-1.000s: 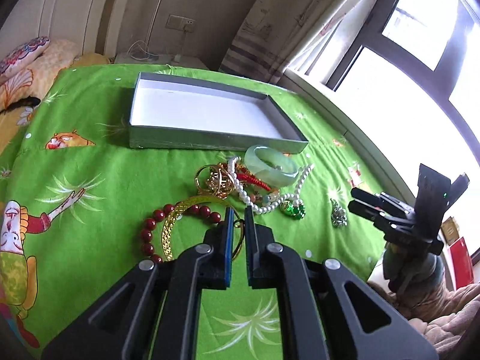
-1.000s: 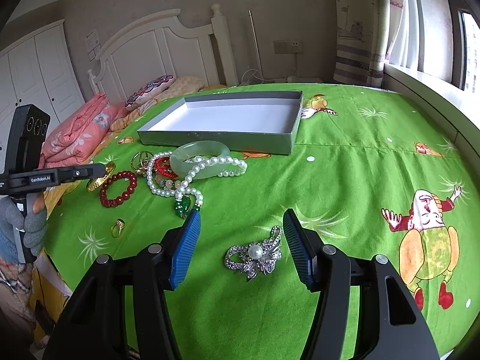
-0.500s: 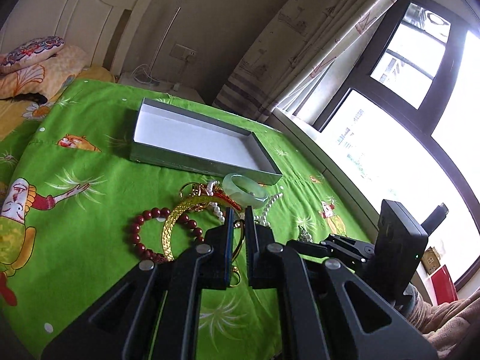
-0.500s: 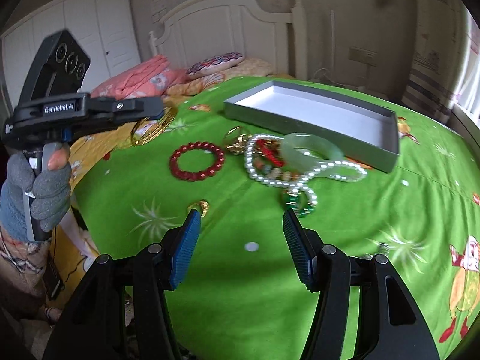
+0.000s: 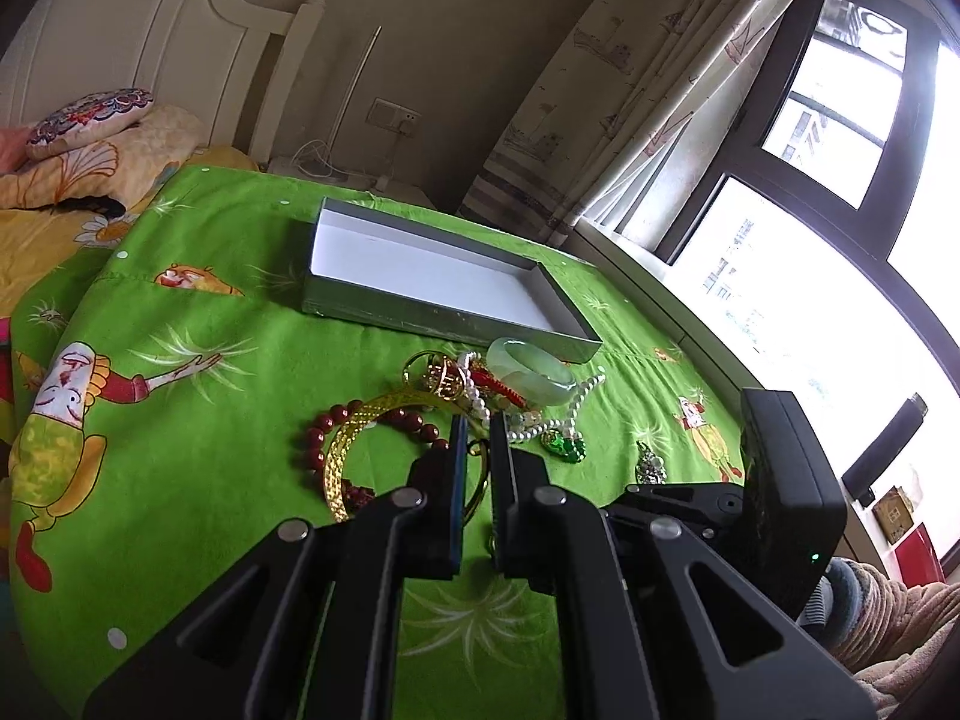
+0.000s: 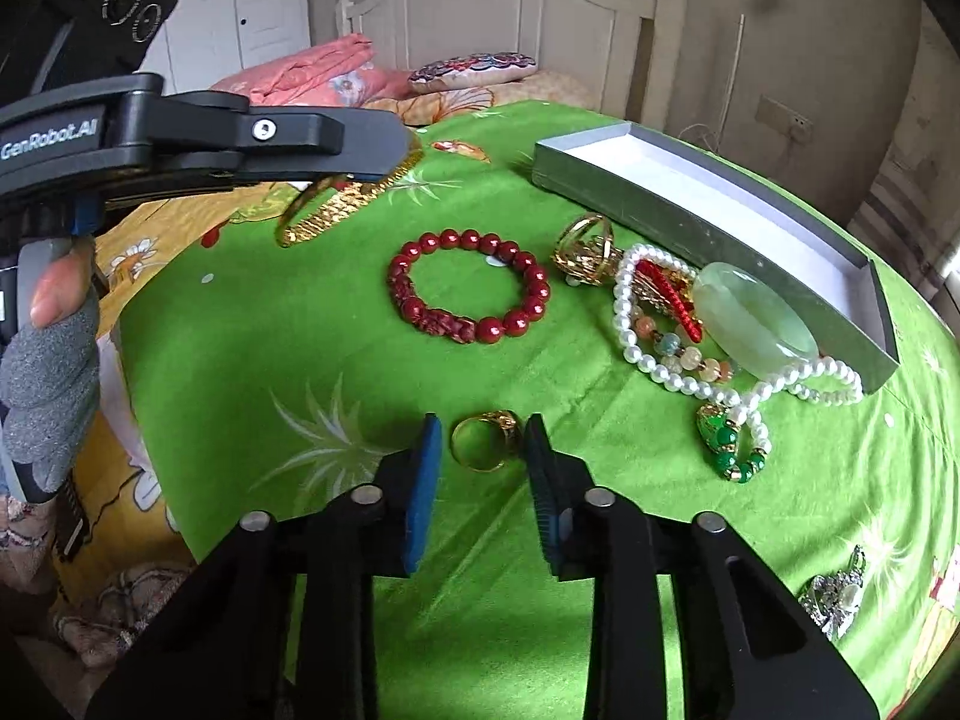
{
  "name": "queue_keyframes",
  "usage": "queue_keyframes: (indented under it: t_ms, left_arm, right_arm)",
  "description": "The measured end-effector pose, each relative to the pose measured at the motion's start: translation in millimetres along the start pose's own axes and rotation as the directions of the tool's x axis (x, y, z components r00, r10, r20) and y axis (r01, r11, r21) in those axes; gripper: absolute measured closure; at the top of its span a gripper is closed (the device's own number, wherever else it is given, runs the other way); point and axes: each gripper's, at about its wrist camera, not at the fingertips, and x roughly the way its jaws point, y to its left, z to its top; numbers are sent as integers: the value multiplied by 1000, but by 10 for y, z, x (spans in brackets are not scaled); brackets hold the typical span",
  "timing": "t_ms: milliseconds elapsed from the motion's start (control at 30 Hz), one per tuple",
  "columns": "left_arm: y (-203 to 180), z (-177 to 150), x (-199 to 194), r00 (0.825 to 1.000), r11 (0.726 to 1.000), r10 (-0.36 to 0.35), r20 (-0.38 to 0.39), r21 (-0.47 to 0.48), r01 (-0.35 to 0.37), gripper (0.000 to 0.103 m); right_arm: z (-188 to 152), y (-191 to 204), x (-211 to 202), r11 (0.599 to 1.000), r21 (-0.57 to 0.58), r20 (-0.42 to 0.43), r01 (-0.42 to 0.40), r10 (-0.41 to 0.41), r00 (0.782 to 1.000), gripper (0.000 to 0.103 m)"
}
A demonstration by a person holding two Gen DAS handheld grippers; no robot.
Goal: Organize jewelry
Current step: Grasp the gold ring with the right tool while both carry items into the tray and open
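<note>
Closing around the gold ring [image 6: 485, 440], the right gripper [image 6: 482, 441] straddles it untouched.

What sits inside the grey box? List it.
Nothing shows inside the grey box: only its bare white floor. The near wall hides a strip of floor along it in both views, so something small there cannot be ruled out. The jade bangle lies outside, by that wall.

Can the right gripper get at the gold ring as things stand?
Probably yes. The gold ring lies alone on the bedspread between the right gripper's fingers, which have just been closing around it; nothing blocks them.
</note>
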Motion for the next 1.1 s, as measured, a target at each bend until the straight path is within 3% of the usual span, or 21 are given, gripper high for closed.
queue_keyframes:
  t_ms: [300, 633, 900, 1100]
  left_arm:
    - [21, -34, -83, 997, 997, 69, 23, 30, -69, 97]
    - [-299, 204, 199, 990, 976, 142, 20, 164, -144, 97]
    - [-538, 710, 708, 972, 930, 233, 25, 288, -230, 96]
    - [-593, 1033, 1238, 950, 888, 312, -5, 356, -290, 96]
  right_arm:
    - [-25, -161, -144, 997, 75, 47, -22, 19, 999, 81]
    - [68, -570, -417, 989, 145, 142, 30, -51, 989, 81]
    - [350, -1138, -440, 975, 188, 186, 120, -155, 970, 81]
    - [624, -1632, -253, 957, 260, 165, 128, -174, 971, 81]
